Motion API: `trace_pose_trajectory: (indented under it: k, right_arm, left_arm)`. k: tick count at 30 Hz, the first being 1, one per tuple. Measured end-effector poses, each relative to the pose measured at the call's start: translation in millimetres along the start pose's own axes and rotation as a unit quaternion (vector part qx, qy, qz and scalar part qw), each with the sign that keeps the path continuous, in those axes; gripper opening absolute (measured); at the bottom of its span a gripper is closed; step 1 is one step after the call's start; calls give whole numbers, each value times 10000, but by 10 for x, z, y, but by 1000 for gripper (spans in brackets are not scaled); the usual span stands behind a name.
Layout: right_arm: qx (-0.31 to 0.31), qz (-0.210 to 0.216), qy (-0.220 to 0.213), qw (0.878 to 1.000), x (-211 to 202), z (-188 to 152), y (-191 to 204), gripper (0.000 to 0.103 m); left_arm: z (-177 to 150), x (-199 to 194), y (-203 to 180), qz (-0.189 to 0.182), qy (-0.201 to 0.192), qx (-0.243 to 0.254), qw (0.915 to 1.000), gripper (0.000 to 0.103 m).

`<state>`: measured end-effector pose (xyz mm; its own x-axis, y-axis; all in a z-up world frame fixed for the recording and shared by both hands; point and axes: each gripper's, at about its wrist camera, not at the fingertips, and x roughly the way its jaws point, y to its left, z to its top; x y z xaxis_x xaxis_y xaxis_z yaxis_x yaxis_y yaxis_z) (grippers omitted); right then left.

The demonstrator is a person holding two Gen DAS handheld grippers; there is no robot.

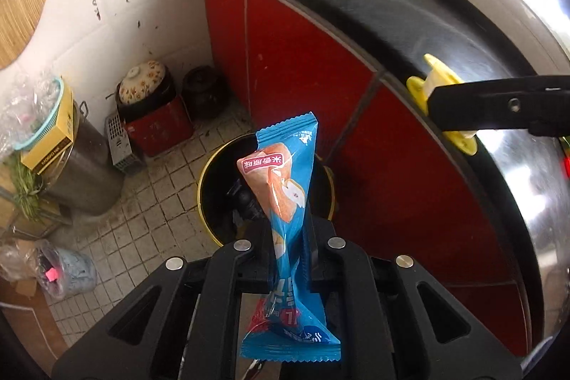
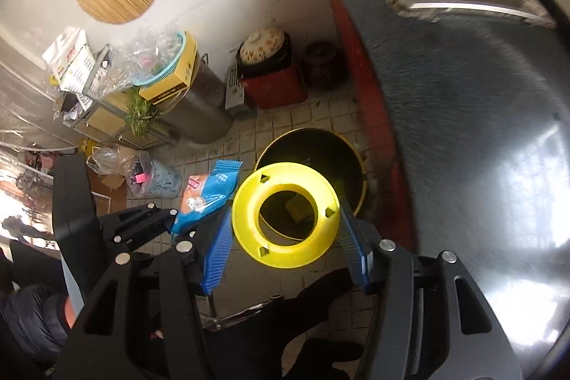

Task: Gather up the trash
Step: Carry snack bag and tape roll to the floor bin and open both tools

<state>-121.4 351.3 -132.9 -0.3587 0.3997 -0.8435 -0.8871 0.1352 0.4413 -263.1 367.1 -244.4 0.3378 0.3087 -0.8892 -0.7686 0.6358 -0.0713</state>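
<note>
Step in hand: carry to bin, both loads approx. over target. Left gripper [image 1: 288, 234] jaws clenched on blue snack wrapper [image 1: 285, 187], frame centre, above black bin [image 1: 210, 180]. Right gripper [image 2: 285, 230] jaws grasping yellow spool [image 2: 285, 214] w/ bin mouth [image 2: 313, 145] just behind, lower centre. Next: centre each over opening, then release; wrapper is light, may drift.

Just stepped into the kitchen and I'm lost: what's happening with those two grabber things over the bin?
A person is collecting trash with a gripper in each hand. The left gripper is shut on a blue snack wrapper, and the right gripper grips a yellow plastic spool. Both are held above the open bin on the tiled floor by the red cabinets. Neither item has been dropped in yet.
</note>
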Motion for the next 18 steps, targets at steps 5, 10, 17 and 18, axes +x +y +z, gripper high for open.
trace_pose_trajectory:
  k: [5, 10, 17, 18]
  right_arm:
    - [37, -64, 314, 9995, 386, 261, -59, 55]
    - [-10, -109, 439, 9990, 598, 426, -45, 55]
    - [-64, -128, 467, 9988, 671, 553, -44, 64]
    - [-76, -118, 462, 9988, 664, 553, -43, 66]
  left_arm:
    - [59, 246, 136, -107, 59, -90, 9999, 10]
    - [121, 393, 231, -244, 34, -164, 9996, 11]
    - [144, 491, 331, -174, -29, -219, 9996, 71]
    - [145, 499, 348, -180, -24, -245, 9995, 71]
